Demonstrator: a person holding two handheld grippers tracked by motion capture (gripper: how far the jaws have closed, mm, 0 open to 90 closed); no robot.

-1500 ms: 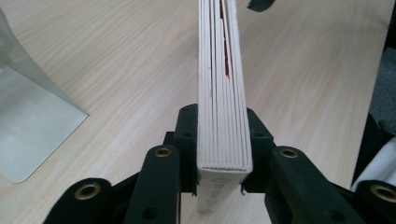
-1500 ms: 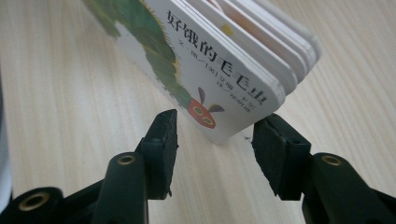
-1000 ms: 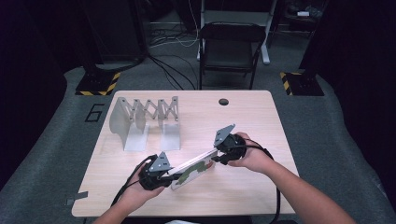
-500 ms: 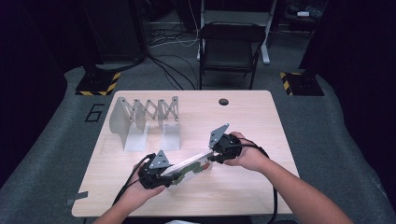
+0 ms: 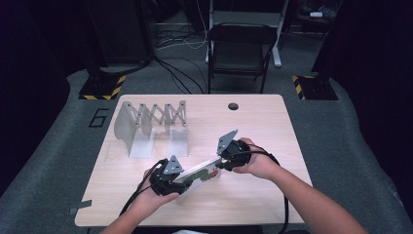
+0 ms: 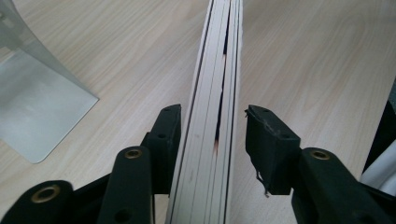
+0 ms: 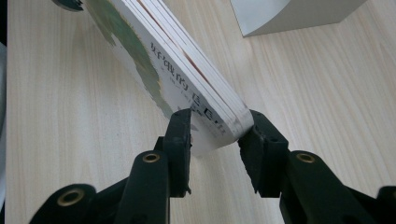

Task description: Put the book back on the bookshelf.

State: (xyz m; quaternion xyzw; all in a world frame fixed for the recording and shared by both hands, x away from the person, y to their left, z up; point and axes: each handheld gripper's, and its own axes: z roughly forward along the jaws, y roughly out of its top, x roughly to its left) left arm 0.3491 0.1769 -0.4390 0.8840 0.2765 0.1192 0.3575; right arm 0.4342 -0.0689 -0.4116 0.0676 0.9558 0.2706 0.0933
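Evidently the book (image 5: 198, 171) has shifted nearer on the counter (image 5: 272, 126) (bookend rack (image 5: 151, 119) untouched); right gripper (image 7: 217, 135) clamps its corner, left gripper (image 6: 212, 135) straddles it, jaws parted.

Both forearms enter from table's near edge. Left black two-jaw gripper (image 5: 181, 176) near front edge, jaws parted. Right black two-jaw gripper (image 5: 220, 163) toward table's middle, jaws clamped.
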